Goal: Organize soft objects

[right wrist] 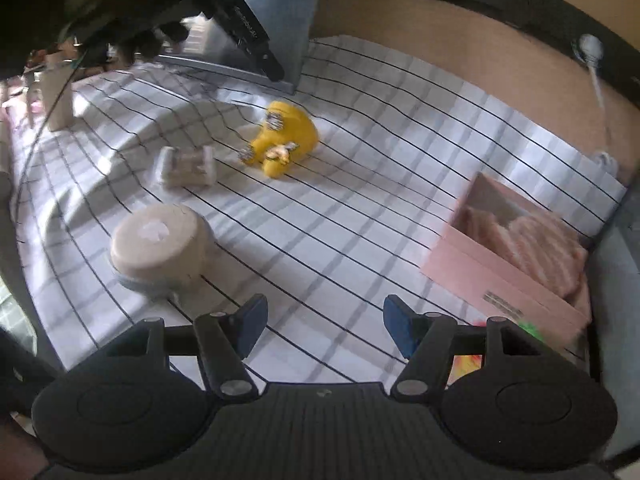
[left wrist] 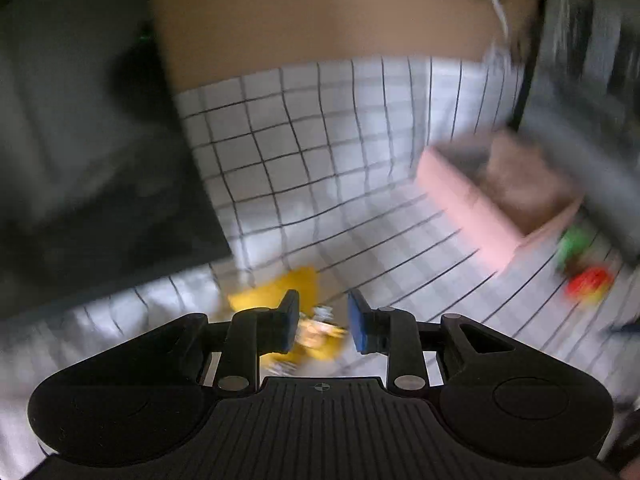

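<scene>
A yellow plush toy (right wrist: 286,136) lies on the checked white cloth (right wrist: 360,184). In the blurred left wrist view the yellow plush toy (left wrist: 280,292) shows beneath my left gripper (left wrist: 323,322), whose blue pads stand apart and do not touch it. The right wrist view shows a hand holding the left gripper (right wrist: 274,70) in the air above and behind the toy. My right gripper (right wrist: 324,328) is open over bare cloth, with nothing between its fingers. A pink box (right wrist: 500,276) at the right holds a pink striped soft thing (right wrist: 536,240).
A round beige cushion (right wrist: 158,246) and a small pale roll (right wrist: 186,166) lie left of the toy. Green (left wrist: 576,242) and red (left wrist: 590,282) toys sit beside the pink box (left wrist: 476,216). A grey metal unit (right wrist: 276,12) and a tan wall (right wrist: 440,48) bound the far side.
</scene>
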A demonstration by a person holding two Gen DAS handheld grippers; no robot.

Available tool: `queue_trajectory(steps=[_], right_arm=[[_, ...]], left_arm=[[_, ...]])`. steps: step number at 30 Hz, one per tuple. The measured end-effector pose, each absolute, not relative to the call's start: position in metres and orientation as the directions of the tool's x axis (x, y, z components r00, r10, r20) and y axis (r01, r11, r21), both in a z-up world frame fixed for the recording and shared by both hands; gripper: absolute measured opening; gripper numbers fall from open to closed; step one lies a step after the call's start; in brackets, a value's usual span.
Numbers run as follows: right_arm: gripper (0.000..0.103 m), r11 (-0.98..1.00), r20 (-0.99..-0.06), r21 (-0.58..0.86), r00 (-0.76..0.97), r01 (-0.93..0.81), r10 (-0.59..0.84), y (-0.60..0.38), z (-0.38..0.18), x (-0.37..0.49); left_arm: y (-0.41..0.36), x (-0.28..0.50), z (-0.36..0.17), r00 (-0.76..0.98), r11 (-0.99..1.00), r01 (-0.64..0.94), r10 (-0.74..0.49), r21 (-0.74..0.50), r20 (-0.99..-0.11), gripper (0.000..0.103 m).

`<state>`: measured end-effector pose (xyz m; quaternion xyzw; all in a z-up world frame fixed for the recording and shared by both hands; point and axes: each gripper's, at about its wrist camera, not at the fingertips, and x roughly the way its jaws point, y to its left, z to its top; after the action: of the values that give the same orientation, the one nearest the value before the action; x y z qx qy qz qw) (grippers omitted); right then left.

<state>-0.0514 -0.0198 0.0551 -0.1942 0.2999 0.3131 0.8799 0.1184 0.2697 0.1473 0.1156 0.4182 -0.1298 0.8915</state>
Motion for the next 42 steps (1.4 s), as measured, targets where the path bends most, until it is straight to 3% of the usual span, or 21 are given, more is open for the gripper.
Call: queue_trajectory(steps=[2,9,11,16,19,24,27,28,31,33,38,42], right_arm=[[0.065,0.763,-0.653,-0.14,0.638,-0.631,0.408,-0.03,0.053,-0.049],[0.064,0.863,-0.666,-0.097,0.677,-0.496,0.314,-0.063,0.045,-0.039],[0.065,0.877,-0.664,-0.094,0.686,-0.471,0.297,-0.068,0.044,-0.04],[0.065,0.901,-0.673,-0.084,0.691,-0.426,0.264,-0.08,0.04,-0.036],[0.065,0.907,-0.673,-0.089,0.697,-0.411,0.249,-0.085,0.04,-0.035],[0.064,0.914,-0.676,-0.098,0.701,-0.393,0.229,-0.092,0.04,-0.034],[0.064,0.92,-0.676,-0.096,0.703,-0.38,0.22,-0.099,0.039,-0.032],[0.065,0.923,-0.676,-0.092,0.704,-0.374,0.217,-0.102,0.039,-0.032],[0.064,0.931,-0.676,-0.081,0.706,-0.355,0.21,-0.108,0.038,-0.029],[0.064,0.935,-0.672,-0.07,0.709,-0.346,0.212,-0.11,0.039,-0.027],[0.065,0.909,-0.653,-0.056,0.704,-0.413,0.28,-0.099,0.048,-0.017],[0.065,0.817,-0.611,-0.034,0.659,-0.576,0.439,-0.051,0.077,0.006]], left_arm=[[0.262,0.141,0.147,0.59,0.911,0.374,-0.089,0.174,-0.803,0.031],[0.234,0.19,0.11,0.407,0.806,0.526,0.041,0.271,-0.912,0.031],[0.229,0.196,0.092,0.36,0.766,0.565,0.105,0.306,-0.927,0.041],[0.237,0.209,0.062,0.322,0.772,0.538,0.183,0.339,-0.929,0.051],[0.239,0.208,0.058,0.331,0.792,0.529,0.14,0.306,-0.933,0.049],[0.228,0.184,0.061,0.429,0.747,0.528,0.178,0.405,-0.886,0.044],[0.229,0.172,0.072,0.485,0.757,0.495,0.167,0.427,-0.858,0.033],[0.231,0.168,0.077,0.498,0.772,0.476,0.159,0.422,-0.852,0.02],[0.234,0.151,0.104,0.527,0.834,0.422,0.092,0.354,-0.845,0.011],[0.236,0.138,0.123,0.527,0.886,0.404,-0.022,0.228,-0.849,0.011],[0.237,0.086,0.161,0.612,0.939,0.321,-0.102,0.127,-0.784,0.012],[0.265,0.045,0.161,0.623,0.981,0.165,-0.181,-0.098,-0.761,0.012]])
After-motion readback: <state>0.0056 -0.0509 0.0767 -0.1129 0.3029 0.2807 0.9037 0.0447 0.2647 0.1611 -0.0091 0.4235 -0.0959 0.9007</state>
